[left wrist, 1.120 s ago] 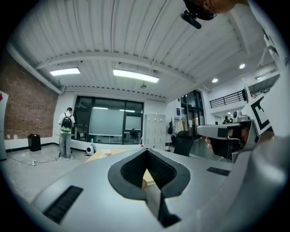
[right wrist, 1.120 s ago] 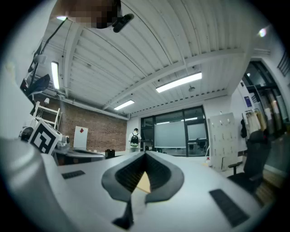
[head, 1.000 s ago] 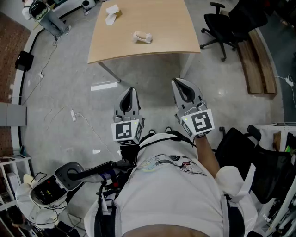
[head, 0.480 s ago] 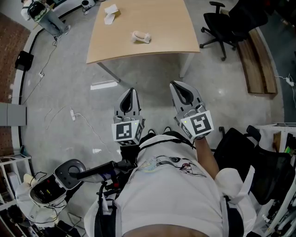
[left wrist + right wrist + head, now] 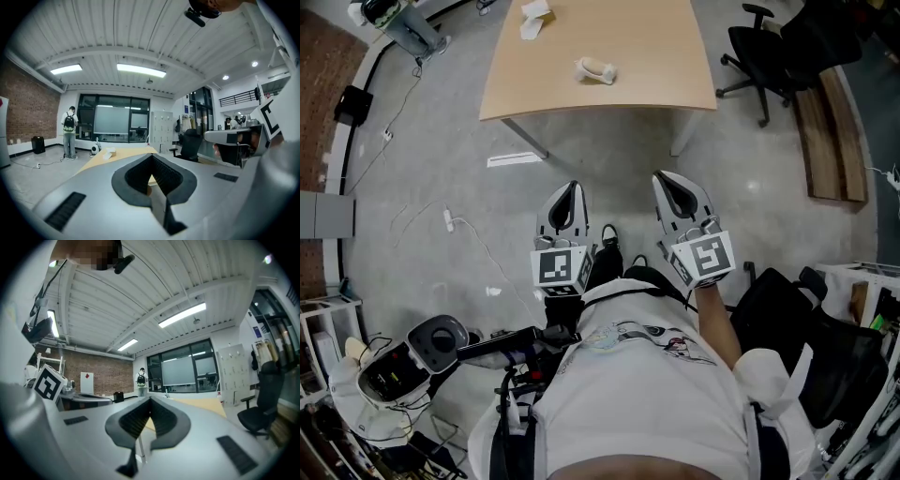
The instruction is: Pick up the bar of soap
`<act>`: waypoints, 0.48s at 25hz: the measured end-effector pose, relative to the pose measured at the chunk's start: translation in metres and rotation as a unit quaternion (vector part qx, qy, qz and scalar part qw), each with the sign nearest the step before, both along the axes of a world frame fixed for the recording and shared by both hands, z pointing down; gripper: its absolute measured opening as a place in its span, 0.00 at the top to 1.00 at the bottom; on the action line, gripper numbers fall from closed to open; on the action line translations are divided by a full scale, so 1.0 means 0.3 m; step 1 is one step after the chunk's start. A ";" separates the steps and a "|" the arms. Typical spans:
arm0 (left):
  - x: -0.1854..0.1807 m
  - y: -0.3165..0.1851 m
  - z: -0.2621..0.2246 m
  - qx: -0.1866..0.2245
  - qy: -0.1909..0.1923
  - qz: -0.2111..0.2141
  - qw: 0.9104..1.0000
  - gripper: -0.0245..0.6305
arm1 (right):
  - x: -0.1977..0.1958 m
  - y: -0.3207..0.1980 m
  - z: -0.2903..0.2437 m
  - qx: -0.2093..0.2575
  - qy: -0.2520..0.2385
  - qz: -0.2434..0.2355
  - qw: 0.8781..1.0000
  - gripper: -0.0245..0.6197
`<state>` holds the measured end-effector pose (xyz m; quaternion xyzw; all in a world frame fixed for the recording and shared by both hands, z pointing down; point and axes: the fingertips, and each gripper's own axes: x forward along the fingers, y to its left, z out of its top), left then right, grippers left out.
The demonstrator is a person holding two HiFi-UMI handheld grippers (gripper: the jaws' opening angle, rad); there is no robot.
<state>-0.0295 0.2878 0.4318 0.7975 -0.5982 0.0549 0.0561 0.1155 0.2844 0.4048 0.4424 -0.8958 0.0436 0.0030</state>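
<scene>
Counting what shows: two hand-held grippers, one bar of soap (image 5: 593,69), one tabletop (image 5: 647,56), one small white item (image 5: 533,19) whose kind is too small to tell, and one black office chair (image 5: 766,49).

The bar of soap lies flat on the tabletop, pale and rounded. Its long axis runs side to side, roughly along the tabletop's near edge and across the line in which both grippers point. Its right end sits slightly nearer the grippers than its left.

The soap is well ahead of both grippers, with bare floor (image 5: 441,150) between them and the tabletop. It lies a little right of the line of the left hand-held gripper (image 5: 566,199) and clearly left of the line of the right hand-held gripper (image 5: 673,187). The white item rests farther ahead and to the left of the left gripper's line. The chair stands ahead and to the right of the right gripper.

Both grippers are held side by side over the floor, close to the person's chest, tips forward. In the left gripper view the left gripper's jaws are together at the tip, clamped on nothing and touching nothing. In the right gripper view the right gripper's jaws are likewise closed and empty. Far ahead of both, a person with a backpack (image 5: 69,126) stands by the windows.
</scene>
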 end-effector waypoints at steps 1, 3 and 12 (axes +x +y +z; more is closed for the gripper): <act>-0.010 -0.018 0.003 -0.001 0.002 0.000 1.000 0.96 | -0.014 -0.016 0.002 -0.001 0.002 -0.002 1.000 0.95; -0.028 -0.066 0.009 0.000 0.007 0.003 1.000 0.96 | -0.039 -0.058 0.002 0.000 0.006 -0.004 1.000 0.95; -0.053 -0.374 -0.009 0.007 0.022 0.045 0.999 0.96 | -0.118 -0.322 -0.039 0.018 0.021 0.009 1.000 0.95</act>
